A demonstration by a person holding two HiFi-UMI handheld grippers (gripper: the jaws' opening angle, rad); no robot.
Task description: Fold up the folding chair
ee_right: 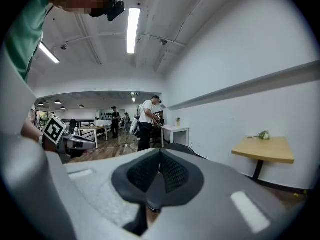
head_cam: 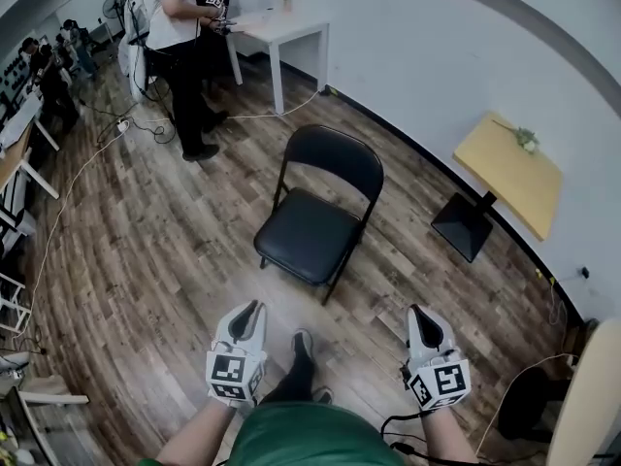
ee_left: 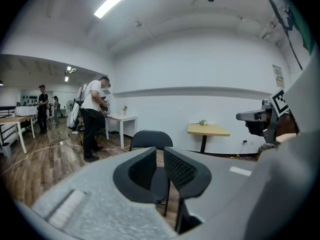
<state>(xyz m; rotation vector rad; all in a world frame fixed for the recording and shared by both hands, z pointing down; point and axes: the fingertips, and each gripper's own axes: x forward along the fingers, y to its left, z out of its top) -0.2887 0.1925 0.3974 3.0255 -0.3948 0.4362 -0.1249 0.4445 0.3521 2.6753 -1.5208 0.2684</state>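
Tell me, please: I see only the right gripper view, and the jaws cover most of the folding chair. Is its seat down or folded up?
Observer: The head view shows the folding chair unfolded, with its seat down, standing on the wooden floor.
Operator: Does any gripper touch it?
Observer: No. The left gripper and the right gripper are both short of it, with floor showing between them and the chair.
Operator: Is the left gripper ready to grasp?
Observer: Not as it is. Its own view shows the jaws closed to a narrow slit, with nothing held.
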